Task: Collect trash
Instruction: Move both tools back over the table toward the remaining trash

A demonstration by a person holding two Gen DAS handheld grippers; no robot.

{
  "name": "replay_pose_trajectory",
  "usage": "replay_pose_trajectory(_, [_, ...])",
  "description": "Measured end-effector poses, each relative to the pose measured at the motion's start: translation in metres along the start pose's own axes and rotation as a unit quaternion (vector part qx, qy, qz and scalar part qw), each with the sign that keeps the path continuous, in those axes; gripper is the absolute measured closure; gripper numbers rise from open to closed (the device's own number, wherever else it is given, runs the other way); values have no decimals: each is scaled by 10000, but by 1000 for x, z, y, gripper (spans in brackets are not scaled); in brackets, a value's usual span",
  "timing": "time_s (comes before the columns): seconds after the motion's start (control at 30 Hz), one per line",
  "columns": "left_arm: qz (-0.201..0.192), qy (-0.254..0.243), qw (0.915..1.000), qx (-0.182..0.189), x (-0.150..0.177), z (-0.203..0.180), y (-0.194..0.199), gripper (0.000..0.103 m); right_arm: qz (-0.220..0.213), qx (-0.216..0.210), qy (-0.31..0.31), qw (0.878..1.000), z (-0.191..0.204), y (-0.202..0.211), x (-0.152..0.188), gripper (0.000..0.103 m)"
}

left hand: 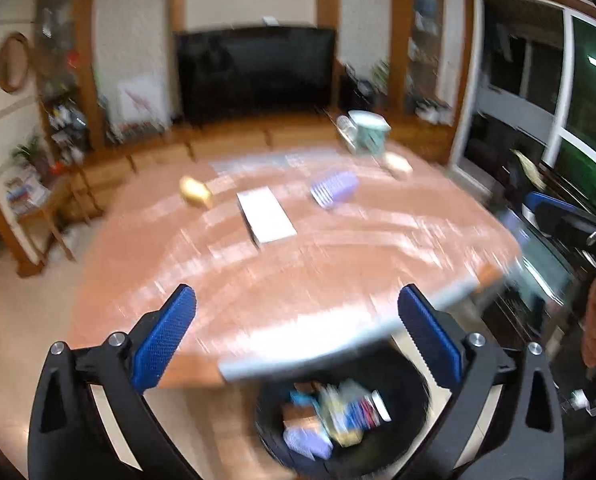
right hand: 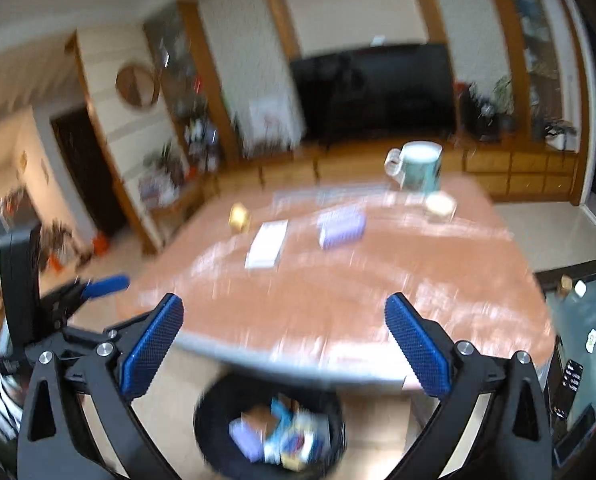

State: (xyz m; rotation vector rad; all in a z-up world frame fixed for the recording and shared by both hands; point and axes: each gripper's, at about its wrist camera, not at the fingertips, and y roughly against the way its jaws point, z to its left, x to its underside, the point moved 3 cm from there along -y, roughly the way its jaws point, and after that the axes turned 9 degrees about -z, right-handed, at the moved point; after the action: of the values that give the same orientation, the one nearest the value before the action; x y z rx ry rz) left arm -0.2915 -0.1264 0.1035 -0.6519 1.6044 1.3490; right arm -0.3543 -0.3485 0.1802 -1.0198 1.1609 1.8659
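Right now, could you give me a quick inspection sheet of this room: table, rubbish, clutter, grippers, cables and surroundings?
Surface: reddish-brown table, glossy, blurred by motion.
Job's things: black bin on the floor by the table's near edge, already holding packets; white box, purple packet, yellow piece and pale piece lie on the table.
Clutter: large mug at the far edge.
Grippers: left gripper and right gripper both open and empty above the bin.
Cables: nothing seen.
Surroundings: dark television, wooden shelves, window.
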Motion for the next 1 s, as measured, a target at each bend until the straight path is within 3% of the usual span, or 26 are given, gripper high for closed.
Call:
replay_pose_trajectory(0.07, [-24, 48, 9993, -379, -13, 7, -10, 2, -122, 242, -253, 9993, -15, -11, -15, 4])
replay_pose_trajectory(0.13, [24, 252, 9981, -556, -22, 19, -17, 2, 152, 408, -404, 9982, -28, -28, -23, 4])
replay_pose_trajectory(0.33, [162, 117, 9988, -444, -34, 40, -50, 2, 281, 641, -343, 9970, -46, -65, -39, 4])
replay_pose_trajectory(0.5, [375, 136, 9989, -228, -41, 66, -93, 2, 436, 1077, -569, 9916, -65, -99, -40, 4])
replay_pose_trajectory(0.77, [869, 74, 9950, -491, -47, 103, -164, 2, 868, 1921, -624, 9755, -113, -167, -41, 4])
replay_pose_trajectory(1.0, [1252, 255, 9885, -804, -44, 132, -224, 2, 1248, 2204, -735, 9646, -168, -226, -42, 4])
